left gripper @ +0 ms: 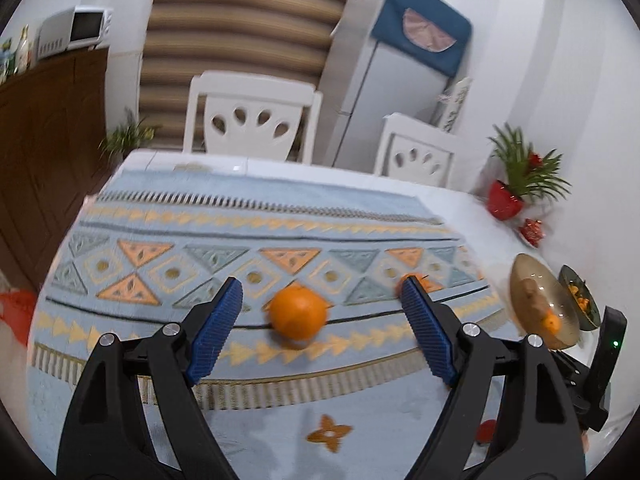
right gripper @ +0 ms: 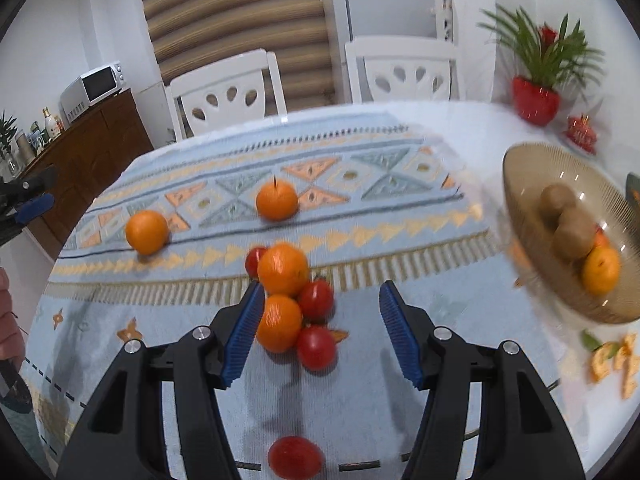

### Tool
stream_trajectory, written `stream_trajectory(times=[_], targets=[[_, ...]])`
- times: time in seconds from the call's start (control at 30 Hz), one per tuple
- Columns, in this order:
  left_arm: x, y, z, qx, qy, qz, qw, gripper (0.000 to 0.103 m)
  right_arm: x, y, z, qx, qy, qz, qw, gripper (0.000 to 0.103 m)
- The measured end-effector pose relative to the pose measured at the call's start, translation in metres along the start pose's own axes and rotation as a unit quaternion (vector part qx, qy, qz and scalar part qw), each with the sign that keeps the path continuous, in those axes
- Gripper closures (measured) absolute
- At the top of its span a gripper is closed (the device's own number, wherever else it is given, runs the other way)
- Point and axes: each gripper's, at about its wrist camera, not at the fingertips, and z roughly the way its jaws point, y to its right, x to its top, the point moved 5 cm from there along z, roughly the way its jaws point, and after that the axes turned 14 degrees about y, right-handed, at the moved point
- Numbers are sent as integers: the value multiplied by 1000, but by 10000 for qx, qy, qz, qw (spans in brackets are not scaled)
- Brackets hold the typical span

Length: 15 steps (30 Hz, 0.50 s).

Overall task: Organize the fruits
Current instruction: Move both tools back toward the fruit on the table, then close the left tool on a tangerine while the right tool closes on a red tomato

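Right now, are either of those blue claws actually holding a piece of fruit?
No. Both stand open and empty: the left gripper frames an orange on the cloth without touching it, and the right gripper hovers over a fruit cluster.

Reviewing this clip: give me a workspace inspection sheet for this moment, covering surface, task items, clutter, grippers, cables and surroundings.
Surface: table under a patterned blue cloth.
Job's things: loose oranges and tomatoes on the cloth; amber bowl holding kiwis and an orange.
Clutter: orange peel near the bowl.
Grippers: left gripper open around a lone orange; right gripper open over the fruit cluster.
Cables: nothing seen.
Surroundings: white chairs, fridge, potted plant, microwave.
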Motion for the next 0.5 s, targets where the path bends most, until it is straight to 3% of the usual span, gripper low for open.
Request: stream_trajectory(times=[0.27,0.37,0.5], targets=[[-43,-17,49,85,-664,-309,9973,23,-37,14,6,158,-373,-164,9990,46],[-61,2,57,-163,-887,-227,9957,23,-45,10,8,253,-540,-303,9978,50],[-99,56,63,-774,-1441,333,9860,24,-50,1,16,394,-653,-497,9958,53]])
